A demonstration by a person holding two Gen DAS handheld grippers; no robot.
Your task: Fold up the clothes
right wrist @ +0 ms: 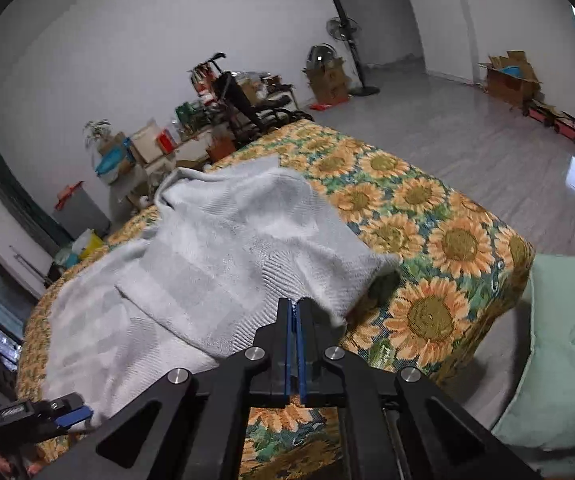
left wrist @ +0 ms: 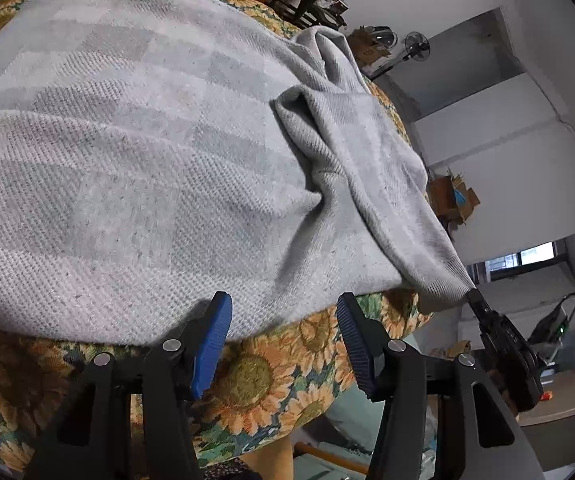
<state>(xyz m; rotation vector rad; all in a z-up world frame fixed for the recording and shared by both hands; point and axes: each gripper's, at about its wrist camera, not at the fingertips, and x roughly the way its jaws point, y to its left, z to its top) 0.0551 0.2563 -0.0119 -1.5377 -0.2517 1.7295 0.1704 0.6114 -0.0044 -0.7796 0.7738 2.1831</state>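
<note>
Folding has barely begun: my right gripper (right wrist: 296, 308) pinches the grey sweater (left wrist: 135, 168) sleeve cuff. My left gripper (left wrist: 283, 320) hangs half-open and empty near its hem; the body apparently lies unfolded.

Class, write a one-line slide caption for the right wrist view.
Right gripper shut on the pale grey knitted garment's sleeve cuff, lifting it over the sunflower-print tablecloth.

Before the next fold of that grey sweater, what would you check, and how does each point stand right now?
1. Right tool clamped on the sweater cuff: ok.
2. Left tool free and open: ok, nothing between its pads.
3. Sleeve lifted off the body: ok, pulled taut toward the right tool.
4. Sweater body flat on the sunflower cloth: not ok, a fold bunches at the shoulder.
5. Far sleeve's position: cannot tell.
</note>
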